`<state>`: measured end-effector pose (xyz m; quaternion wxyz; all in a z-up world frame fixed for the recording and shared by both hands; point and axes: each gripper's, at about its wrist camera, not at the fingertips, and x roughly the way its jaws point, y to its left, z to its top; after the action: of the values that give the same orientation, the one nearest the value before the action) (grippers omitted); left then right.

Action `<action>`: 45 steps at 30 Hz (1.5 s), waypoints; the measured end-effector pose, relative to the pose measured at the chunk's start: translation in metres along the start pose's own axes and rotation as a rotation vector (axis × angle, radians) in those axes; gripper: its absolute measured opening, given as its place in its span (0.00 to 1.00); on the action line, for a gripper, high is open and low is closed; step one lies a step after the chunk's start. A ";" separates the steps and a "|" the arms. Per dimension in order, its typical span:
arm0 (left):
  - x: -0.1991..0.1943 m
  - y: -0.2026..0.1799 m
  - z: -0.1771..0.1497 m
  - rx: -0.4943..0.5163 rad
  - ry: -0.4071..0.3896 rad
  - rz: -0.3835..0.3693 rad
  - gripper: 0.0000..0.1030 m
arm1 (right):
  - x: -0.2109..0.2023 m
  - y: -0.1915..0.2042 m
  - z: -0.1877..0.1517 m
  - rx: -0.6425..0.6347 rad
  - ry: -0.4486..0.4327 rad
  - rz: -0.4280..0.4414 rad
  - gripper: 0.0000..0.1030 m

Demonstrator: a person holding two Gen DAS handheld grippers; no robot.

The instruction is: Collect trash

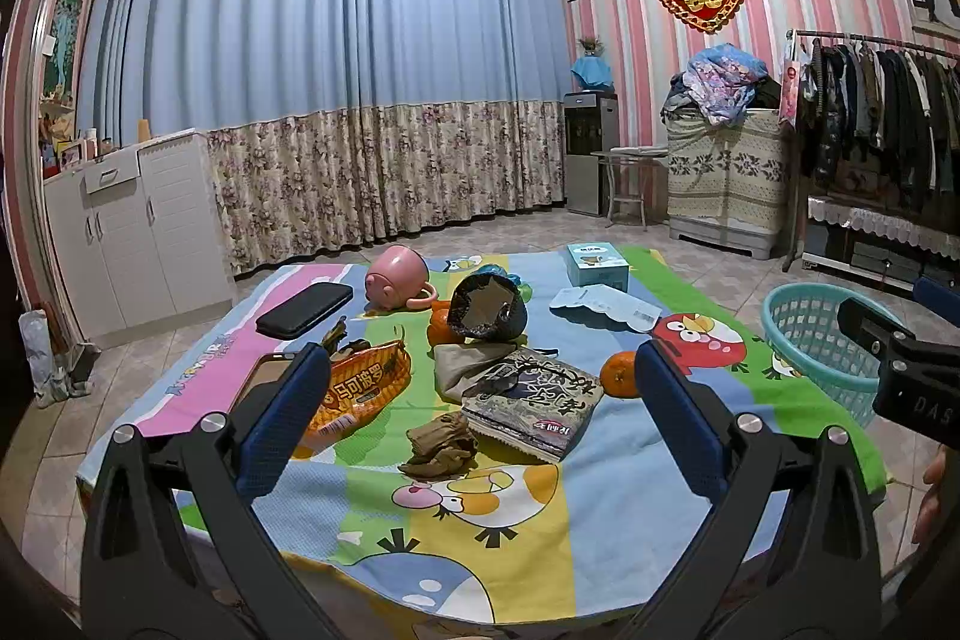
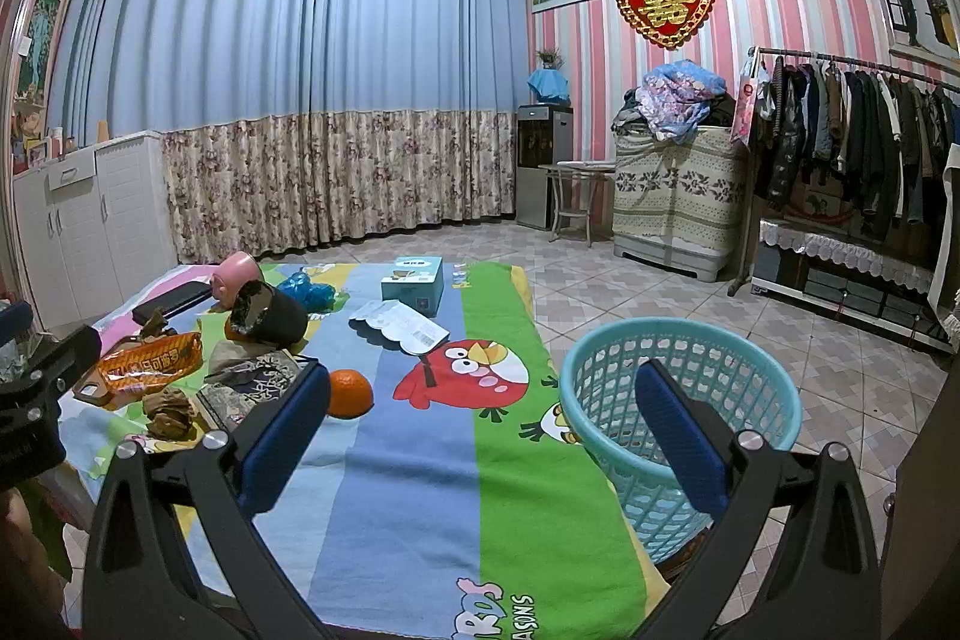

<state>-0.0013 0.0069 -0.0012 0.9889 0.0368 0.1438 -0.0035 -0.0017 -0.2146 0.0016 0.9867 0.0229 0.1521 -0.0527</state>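
Orange foil marks the likeliest piece of trash: a crinkled snack bag (image 1: 366,388) lying flat on the cartoon-print cloth of the surface (image 1: 540,550), just left of the book (image 1: 531,400) that serves as landmark here. It looks light, thin and slippery, so a pinch on a raised, puckered edge should hold better than a press on its flat face. In front of the book sits a crumpled brown wad (image 1: 441,445), soft and light by the look of it, easy to squeeze anywhere across its bulk. Behind and to the right of the book lies a white torn packet (image 1: 606,307), flat and flimsy, best taken at a lifted corner. The teal basket (image 2: 678,400) stands at the surface's right edge, well right of the book. The left gripper (image 1: 480,388) hovers with its jaws wide apart and empty; the right gripper (image 2: 483,406) is likewise spread and holding nothing.
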 end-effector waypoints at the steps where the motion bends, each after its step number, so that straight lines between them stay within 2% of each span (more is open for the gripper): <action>1: 0.000 0.000 0.000 0.000 0.001 0.000 0.95 | 0.000 0.000 0.000 -0.001 0.000 0.000 0.96; 45: -0.009 0.001 0.006 0.010 0.003 0.002 0.95 | 0.000 0.002 -0.001 -0.003 0.001 -0.001 0.96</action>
<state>-0.0081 0.0078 0.0070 0.9885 0.0419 0.1455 -0.0030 -0.0018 -0.2130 0.0010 0.9866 0.0216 0.1527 -0.0532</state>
